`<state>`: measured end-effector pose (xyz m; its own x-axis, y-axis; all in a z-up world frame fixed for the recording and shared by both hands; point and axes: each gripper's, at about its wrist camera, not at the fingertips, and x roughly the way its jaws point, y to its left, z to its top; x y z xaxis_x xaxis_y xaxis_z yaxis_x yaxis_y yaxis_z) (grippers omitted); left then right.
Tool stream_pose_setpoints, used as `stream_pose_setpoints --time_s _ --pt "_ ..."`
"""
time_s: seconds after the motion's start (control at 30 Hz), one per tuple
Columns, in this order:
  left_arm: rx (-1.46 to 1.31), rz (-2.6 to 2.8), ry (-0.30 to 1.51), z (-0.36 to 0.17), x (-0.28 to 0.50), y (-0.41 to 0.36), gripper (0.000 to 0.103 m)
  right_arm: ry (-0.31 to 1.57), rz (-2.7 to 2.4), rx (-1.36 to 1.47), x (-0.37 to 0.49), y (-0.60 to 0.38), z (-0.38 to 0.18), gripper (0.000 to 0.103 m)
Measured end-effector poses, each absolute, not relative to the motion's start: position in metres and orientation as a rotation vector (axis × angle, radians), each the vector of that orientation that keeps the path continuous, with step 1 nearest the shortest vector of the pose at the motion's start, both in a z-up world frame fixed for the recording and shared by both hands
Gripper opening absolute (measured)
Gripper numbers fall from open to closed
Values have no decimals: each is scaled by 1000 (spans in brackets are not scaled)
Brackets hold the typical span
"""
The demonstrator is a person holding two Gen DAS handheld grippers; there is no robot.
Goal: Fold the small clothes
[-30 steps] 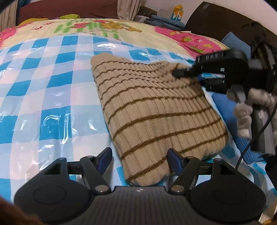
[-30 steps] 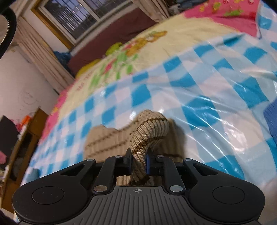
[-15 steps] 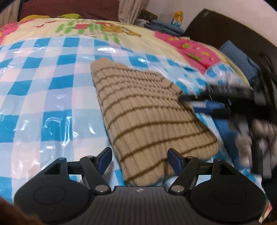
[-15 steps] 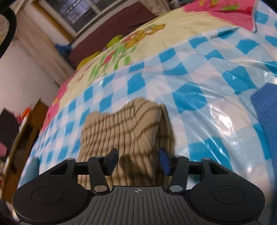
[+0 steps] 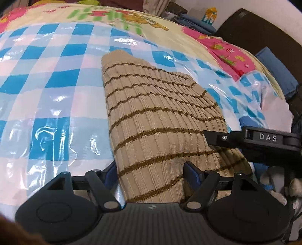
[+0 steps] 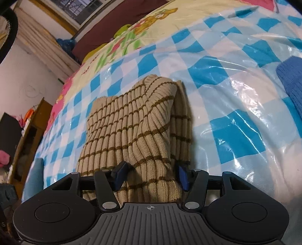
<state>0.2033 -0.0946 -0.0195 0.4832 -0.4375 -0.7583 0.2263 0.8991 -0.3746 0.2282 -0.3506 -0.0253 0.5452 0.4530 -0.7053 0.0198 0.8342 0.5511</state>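
A beige knit garment with thin brown stripes [image 5: 154, 116] lies folded on the blue-and-white checked plastic sheet [image 5: 47, 94]. My left gripper [image 5: 151, 175] is open at the garment's near edge, which lies between the blue pads without being pinched. In the right wrist view the same garment [image 6: 128, 120] has a folded flap lying on top. My right gripper [image 6: 152, 175] is open, its pads standing either side of that flap's near end. The right gripper [image 5: 209, 139] also reaches in over the garment's right side in the left wrist view.
A blue knit piece [image 6: 290, 84] lies on the sheet to the right. Beyond the sheet is a cartoon-print quilt [image 5: 132, 17], with folded blue clothes [image 5: 275, 73] by a dark headboard. A wooden cabinet [image 6: 28, 135] stands past the bed's left side.
The right gripper was shut on a raised fold of the garment; it has opened and the fold now lies flat. The left gripper has moved closer over the near edge.
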Motion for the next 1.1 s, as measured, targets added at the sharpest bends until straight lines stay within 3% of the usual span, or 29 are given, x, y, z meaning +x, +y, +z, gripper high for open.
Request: stream_pose_setpoints --time_s 0.13,1.1 --pt "-219 -407 984 -16 200 -91 73 975 281 528 225 -345 -22 49" --pt "-179 -343 939 1 138 -8 72 1040 406 371 202 -231 -5 49"
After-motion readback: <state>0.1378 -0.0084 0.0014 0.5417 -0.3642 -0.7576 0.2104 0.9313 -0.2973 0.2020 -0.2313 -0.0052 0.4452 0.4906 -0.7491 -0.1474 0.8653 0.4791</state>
